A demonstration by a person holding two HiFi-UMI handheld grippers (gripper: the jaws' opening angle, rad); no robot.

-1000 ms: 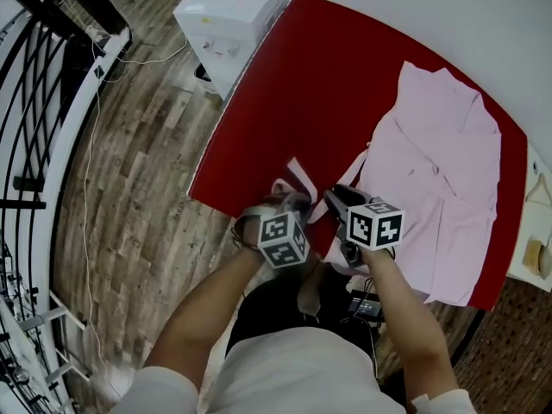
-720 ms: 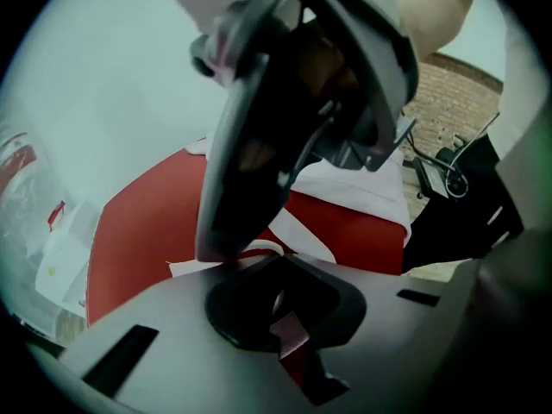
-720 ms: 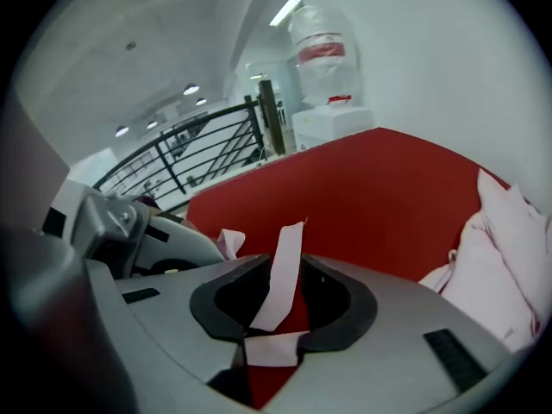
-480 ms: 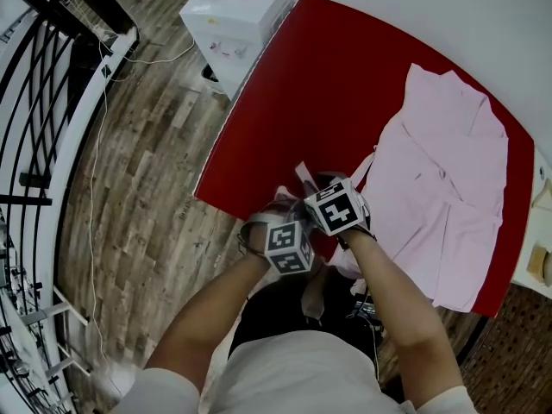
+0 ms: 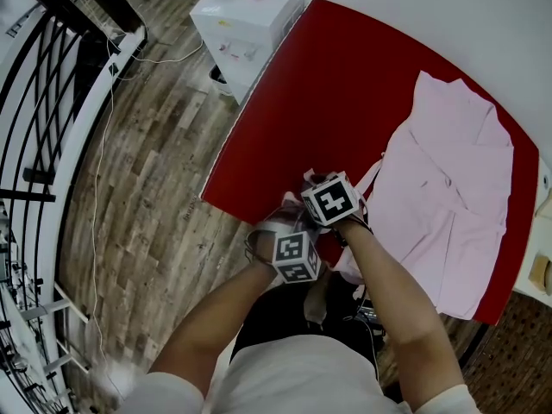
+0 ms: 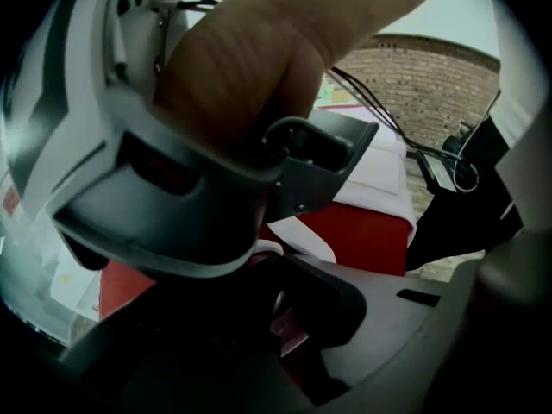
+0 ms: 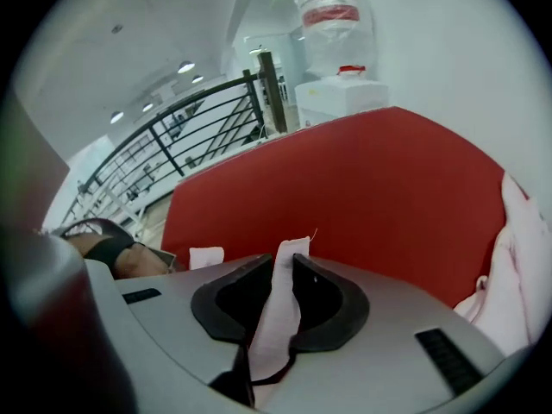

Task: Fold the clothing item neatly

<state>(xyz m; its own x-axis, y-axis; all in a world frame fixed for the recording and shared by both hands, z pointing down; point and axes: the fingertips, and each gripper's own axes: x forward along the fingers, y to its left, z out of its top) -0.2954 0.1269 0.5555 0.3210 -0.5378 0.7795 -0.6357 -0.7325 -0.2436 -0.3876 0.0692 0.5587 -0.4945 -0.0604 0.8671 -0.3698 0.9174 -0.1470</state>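
A pale pink garment [image 5: 448, 197] lies spread on the right half of the red table [image 5: 328, 76]. A thin pink strap [image 5: 373, 172] runs from it toward the table's near edge. My right gripper [image 7: 289, 261] is shut on the strap [image 7: 283, 304], whose end stands up between the pads. In the head view the right gripper [image 5: 312, 182] sits just above and against my left gripper [image 5: 283, 216]. The left gripper [image 6: 276, 296] is shut, with a pale sliver of strap [image 6: 297, 231] at its dark jaws. The right gripper's grey body fills most of the left gripper view.
A white cabinet [image 5: 250, 15] with a red item on top stands off the table's far left corner. A black railing [image 5: 52, 102] runs along the left over wooden floor [image 5: 147, 171]. Both grippers hang over the table's near edge [image 5: 233, 210].
My right gripper has moved left and rolled, so its marker cube now sits against the left one. The left gripper has kept its place. The strap has come along with the right gripper.
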